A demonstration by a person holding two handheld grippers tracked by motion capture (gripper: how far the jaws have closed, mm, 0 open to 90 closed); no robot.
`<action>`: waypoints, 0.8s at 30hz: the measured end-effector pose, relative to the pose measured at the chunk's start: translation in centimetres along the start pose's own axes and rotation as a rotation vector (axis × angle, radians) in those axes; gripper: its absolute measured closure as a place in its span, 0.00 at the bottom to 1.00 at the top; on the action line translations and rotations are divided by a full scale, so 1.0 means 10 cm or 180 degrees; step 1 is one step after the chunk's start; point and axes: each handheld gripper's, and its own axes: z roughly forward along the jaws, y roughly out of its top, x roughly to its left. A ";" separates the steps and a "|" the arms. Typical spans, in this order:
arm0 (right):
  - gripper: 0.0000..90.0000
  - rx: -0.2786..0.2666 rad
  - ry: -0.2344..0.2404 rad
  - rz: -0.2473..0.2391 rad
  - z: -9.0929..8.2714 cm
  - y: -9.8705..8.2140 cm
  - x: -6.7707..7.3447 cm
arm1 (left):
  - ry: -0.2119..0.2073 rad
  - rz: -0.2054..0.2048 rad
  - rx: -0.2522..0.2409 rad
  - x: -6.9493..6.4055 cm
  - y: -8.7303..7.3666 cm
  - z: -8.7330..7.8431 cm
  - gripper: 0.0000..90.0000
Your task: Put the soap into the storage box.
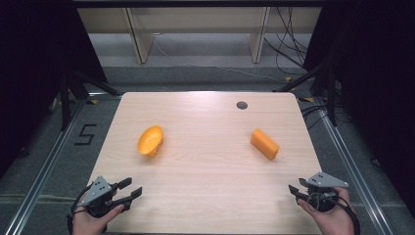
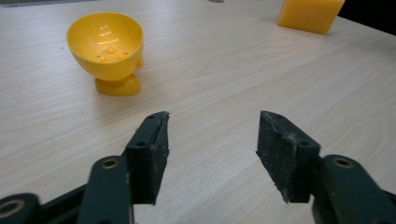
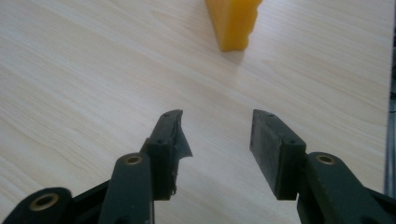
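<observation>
A pale wooden table [image 1: 205,196] seen from above. A person's left gripper [image 1: 131,189] hovers at the near left corner, its black jaws apart with nothing between them. Ahead of it, well apart, a yellow plastic footed cup [image 1: 150,140] lies tipped on its side. The right gripper [image 1: 293,191] sits at the near right corner, jaws likewise apart and empty. A yellow-orange rectangular foam block [image 1: 265,144] lies beyond it, nearer the table's middle, not touching.
</observation>
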 end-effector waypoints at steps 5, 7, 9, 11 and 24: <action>0.69 0.0262 0.0068 -0.0099 0.06 0.14 0.04 | -0.0055 -0.0081 0.0028 0.04 -0.01 0.06 0.39; 0.70 0.0388 0.0077 -0.0099 0.07 0.23 0.01 | -0.0036 -0.0087 0.0030 0.04 -0.01 0.06 0.39; 0.69 0.0424 0.0003 -0.0250 0.10 0.34 -0.03 | -0.0023 -0.0087 0.0057 0.02 -0.02 0.06 0.38; 0.66 0.0467 -0.0049 -0.0327 0.14 0.46 -0.08 | -0.0007 -0.0016 0.0065 0.02 -0.01 0.05 0.38; 0.52 0.0632 -0.0004 -0.0399 0.49 0.99 -0.28 | 0.0066 0.0049 0.0087 0.03 -0.02 0.06 0.34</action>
